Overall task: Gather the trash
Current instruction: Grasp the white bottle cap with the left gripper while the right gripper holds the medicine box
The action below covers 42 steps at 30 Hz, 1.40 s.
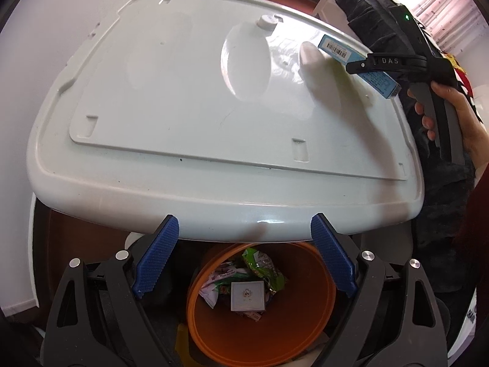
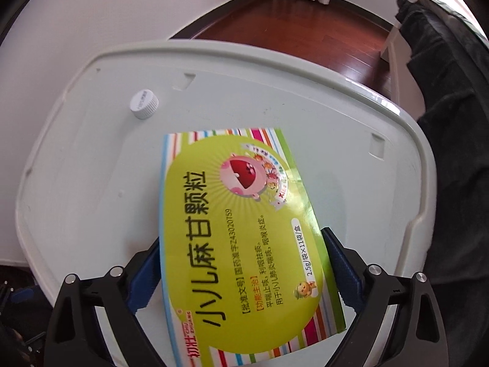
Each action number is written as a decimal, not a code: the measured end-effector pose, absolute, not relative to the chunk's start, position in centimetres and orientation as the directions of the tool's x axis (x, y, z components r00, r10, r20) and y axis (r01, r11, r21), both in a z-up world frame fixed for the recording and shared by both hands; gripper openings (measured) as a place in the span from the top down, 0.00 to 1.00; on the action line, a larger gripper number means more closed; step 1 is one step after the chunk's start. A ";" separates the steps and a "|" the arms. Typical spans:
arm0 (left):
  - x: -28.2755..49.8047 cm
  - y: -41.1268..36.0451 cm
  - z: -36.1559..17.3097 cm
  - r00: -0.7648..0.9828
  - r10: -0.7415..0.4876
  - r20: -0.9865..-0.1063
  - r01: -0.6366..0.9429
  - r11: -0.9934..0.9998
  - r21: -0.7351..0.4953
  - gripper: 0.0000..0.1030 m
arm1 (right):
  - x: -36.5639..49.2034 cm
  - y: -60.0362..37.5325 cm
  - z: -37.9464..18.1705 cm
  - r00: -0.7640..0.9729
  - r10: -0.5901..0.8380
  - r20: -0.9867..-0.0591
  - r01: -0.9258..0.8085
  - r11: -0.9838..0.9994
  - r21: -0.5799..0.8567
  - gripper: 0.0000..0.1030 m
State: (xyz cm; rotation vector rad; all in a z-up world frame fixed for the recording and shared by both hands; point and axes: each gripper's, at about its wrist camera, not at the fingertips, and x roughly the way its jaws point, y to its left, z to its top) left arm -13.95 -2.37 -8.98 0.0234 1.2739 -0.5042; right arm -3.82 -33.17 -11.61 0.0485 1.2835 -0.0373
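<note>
medicine box | lime-green, striped | tilted above tray | bin perhaps half-full

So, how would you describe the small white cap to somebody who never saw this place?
Look at the big white tray above the wooden floor. Near its far left corner stands a small white cap, ribbed around its side, apart from the green medicine box held in the right gripper. It is the only small round thing on the tray.

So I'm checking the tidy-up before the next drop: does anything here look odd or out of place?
Only a loose white bottle cap, lying alone on the white tray with no bottle in view. The medicine box is held in the right gripper above the tray. The orange bin below holds wrappers; nothing looks spilled.
</note>
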 end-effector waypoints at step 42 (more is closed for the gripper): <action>2.3 -14.9 -4.9 0.397 -0.491 -0.775 0.665 0.736 -0.127 0.17 | -23.4 -31.2 1.0 0.648 0.074 -0.758 0.107 0.976 0.188 0.13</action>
